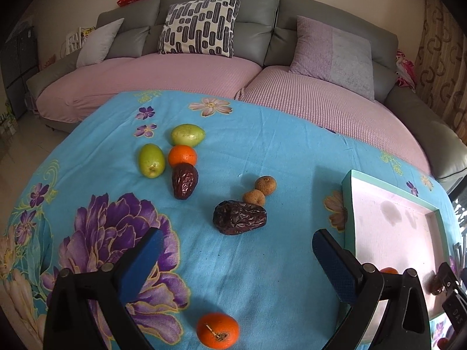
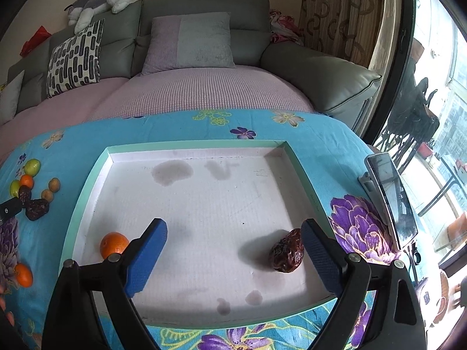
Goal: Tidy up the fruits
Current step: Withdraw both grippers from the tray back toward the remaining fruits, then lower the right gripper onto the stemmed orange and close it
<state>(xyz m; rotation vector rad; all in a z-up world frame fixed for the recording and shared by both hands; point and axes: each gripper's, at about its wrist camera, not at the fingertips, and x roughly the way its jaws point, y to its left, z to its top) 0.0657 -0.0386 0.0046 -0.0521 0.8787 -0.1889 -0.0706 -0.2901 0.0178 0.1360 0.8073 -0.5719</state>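
Observation:
On the blue flowered cloth lie two green fruits (image 1: 151, 160), an orange (image 1: 182, 155), two dark dates (image 1: 239, 217), two small brown longans (image 1: 259, 191) and a nearer orange (image 1: 217, 330). My left gripper (image 1: 233, 245) hovers open above the cloth, the big date just beyond its fingertips. A shallow white tray with a green rim (image 2: 87, 192) holds an orange (image 2: 113, 244) and a date (image 2: 286, 250). My right gripper (image 2: 233, 239) hangs open over the tray, its right finger beside that date.
A grey sofa (image 1: 262, 29) with pink covers and cushions runs along the table's far side. A phone on a stand (image 2: 391, 198) sits right of the tray. A window and curtain stand at the far right.

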